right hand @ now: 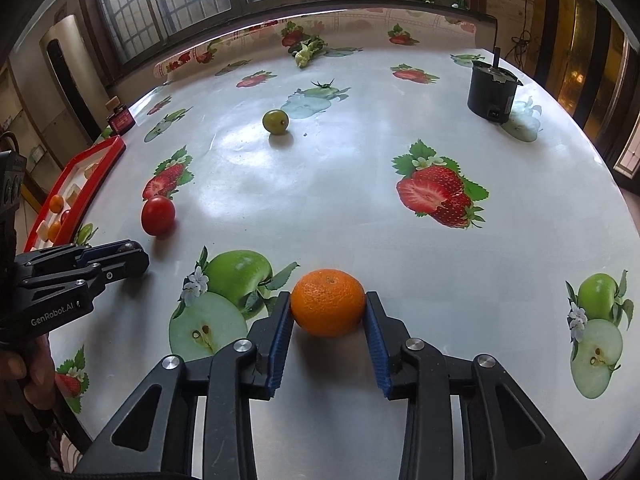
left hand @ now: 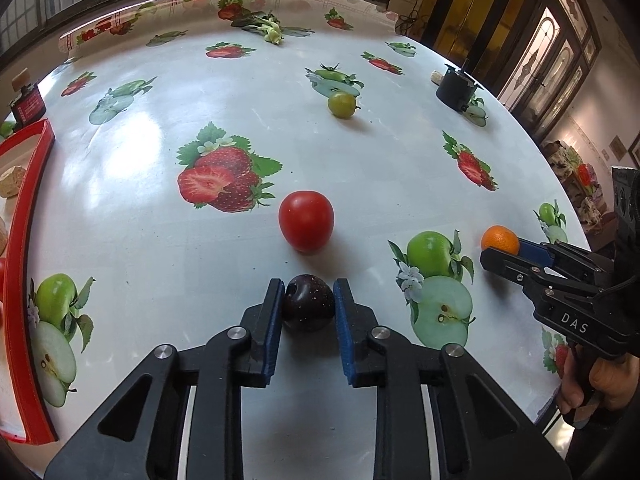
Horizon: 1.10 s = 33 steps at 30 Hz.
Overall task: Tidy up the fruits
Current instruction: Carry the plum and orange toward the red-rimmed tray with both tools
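The left gripper [left hand: 308,300], black with blue ribbed pads, is closed on a small dark purple plum [left hand: 308,303]: both pads press its sides, the fruit sits at the fingertips and rests on the glossy white tablecloth printed with strawberries and green apples [left hand: 160,128]. Just beyond the plum, nearly in line with the fingers, lies a round red tomato [left hand: 306,222], apart from the gripper. Farther off sits a small green round fruit [left hand: 342,105], well clear of both tools.

The right gripper [right hand: 328,312], of the same make, is clamped on a round orange mandarin [right hand: 328,302]; the pads touch its left and right flanks and the fruit stands on the cloth between the tips. In the left wrist view this mandarin [left hand: 500,239] shows at the right gripper's tips, to the right of the plum and well apart from it.

A red-rimmed tray [left hand: 30,216] lies at the table's left edge; in the right wrist view it holds small orange fruits and pale blocks. A black cylindrical device [right hand: 491,90] stands at the far right
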### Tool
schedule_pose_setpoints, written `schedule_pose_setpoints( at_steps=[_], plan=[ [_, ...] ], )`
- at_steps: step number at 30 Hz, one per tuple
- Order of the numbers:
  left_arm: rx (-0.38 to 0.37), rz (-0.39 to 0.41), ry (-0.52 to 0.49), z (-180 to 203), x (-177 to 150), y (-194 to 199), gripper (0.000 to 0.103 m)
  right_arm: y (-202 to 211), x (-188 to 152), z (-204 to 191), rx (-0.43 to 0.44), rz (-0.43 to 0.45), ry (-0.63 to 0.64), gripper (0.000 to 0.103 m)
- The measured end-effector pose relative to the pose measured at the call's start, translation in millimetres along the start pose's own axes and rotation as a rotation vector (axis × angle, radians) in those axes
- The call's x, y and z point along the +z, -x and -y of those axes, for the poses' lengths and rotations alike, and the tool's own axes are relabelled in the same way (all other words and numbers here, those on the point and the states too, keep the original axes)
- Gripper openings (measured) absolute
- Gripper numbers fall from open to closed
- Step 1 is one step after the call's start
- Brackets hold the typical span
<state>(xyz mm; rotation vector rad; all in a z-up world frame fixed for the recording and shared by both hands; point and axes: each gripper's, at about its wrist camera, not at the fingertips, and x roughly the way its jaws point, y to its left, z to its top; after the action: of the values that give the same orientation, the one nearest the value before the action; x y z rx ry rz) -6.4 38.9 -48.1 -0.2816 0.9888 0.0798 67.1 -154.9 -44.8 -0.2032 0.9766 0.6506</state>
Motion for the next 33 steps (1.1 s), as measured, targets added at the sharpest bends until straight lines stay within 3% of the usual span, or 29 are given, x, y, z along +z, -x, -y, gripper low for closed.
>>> schedule_pose_setpoints(
  at_steps=[11, 24, 33],
  plan=[
    [0.02, 0.059, 0.071, -28.7, -18.1, 36.6, 0.022, 19.5, 6.3, -48.1, 0.08, 0.043, 0.089, 0.035],
    [0.133, 0.133, 0.147, -68.6, -30.8, 78.1, 0.022, 22.4, 20.7, -112.0, 0.195, 0.069, 0.192, 0.035],
    [0.172, 0.153, 0.201, -94.1, -42.4, 94.2, 0.022, 19.2, 25.6, -154.1, 0.262, 0.067, 0.263, 0.035]
  ],
)
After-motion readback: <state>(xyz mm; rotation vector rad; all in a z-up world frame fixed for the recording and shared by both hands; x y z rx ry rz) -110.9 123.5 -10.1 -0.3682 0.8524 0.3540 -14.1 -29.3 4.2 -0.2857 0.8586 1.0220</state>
